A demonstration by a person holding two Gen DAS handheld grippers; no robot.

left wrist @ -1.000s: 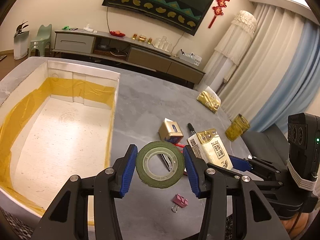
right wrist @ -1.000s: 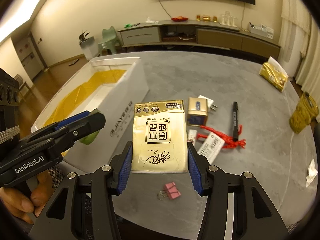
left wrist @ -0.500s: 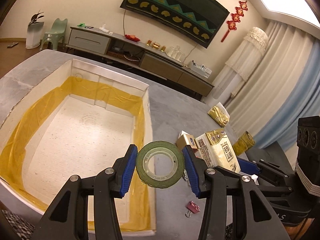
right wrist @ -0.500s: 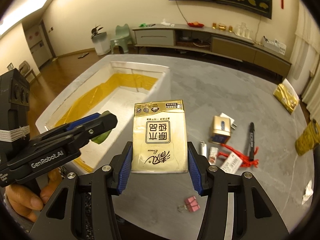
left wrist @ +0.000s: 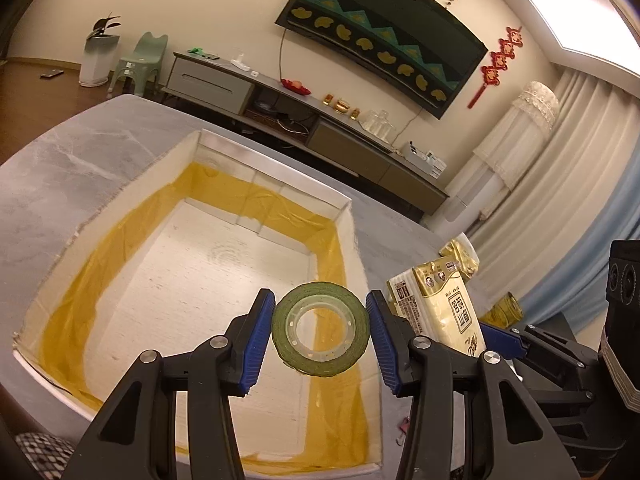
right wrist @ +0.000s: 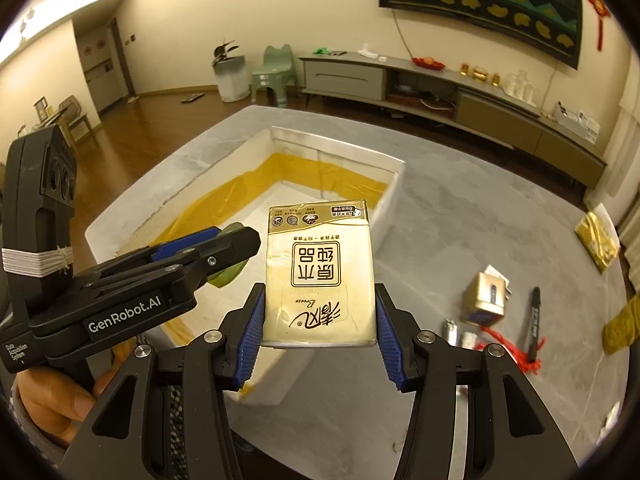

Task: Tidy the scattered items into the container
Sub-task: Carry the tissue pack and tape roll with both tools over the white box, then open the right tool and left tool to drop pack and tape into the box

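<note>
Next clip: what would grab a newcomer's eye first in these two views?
First, the green tape roll clamped in the left hand-held gripper, held above the white box lined with yellow film. Next, the gold tissue pack gripped by the right hand-held gripper, near the box's right wall. Beyond it, a black marker and a small gold box lie on the grey table.

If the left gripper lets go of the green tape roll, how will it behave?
The round green tape roll hangs on edge above the white foam box, so it would likely roll after landing. It looks stiff, probably light.
</note>
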